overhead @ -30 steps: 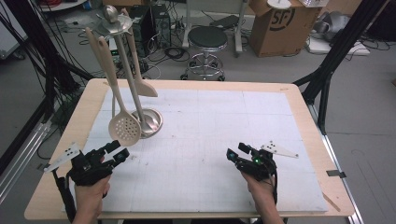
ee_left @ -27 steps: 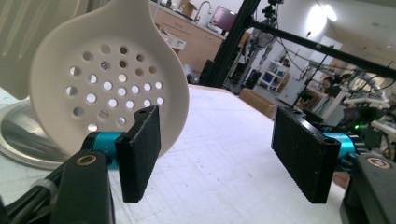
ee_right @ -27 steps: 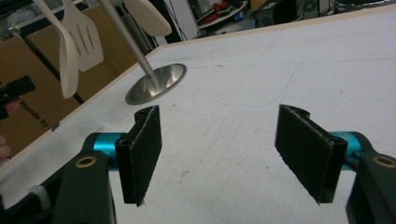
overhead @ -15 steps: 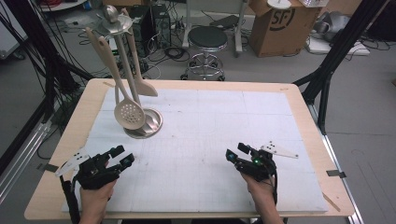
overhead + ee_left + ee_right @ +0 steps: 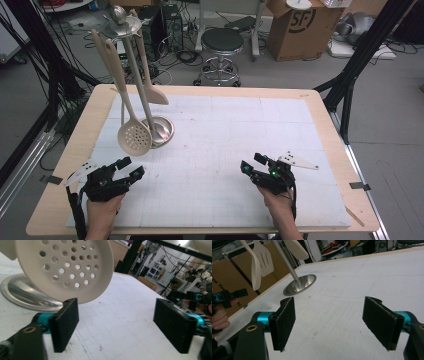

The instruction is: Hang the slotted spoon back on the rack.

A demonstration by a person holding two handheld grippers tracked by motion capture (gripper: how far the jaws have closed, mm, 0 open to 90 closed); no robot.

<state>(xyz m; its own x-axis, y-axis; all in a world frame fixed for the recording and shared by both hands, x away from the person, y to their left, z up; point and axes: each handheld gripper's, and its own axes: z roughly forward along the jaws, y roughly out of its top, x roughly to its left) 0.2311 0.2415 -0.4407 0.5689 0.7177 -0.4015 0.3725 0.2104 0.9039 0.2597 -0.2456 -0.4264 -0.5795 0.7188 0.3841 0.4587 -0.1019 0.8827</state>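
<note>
Cream perforated plastic skimmer (image 5: 134,137) hangs just beyond the left gripper (image 5: 131,168), handle rising far-left; both grippers' jaws have just been opening, empty.

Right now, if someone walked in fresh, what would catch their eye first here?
Probably the metal stand at the table's far left, with pale kitchen tools hanging from its top; the slotted spoon hangs lowest, just beyond the left gripper. Next, the two grippers near the table's front edge, left and right gripper, both open with nothing between the jaws.
</note>
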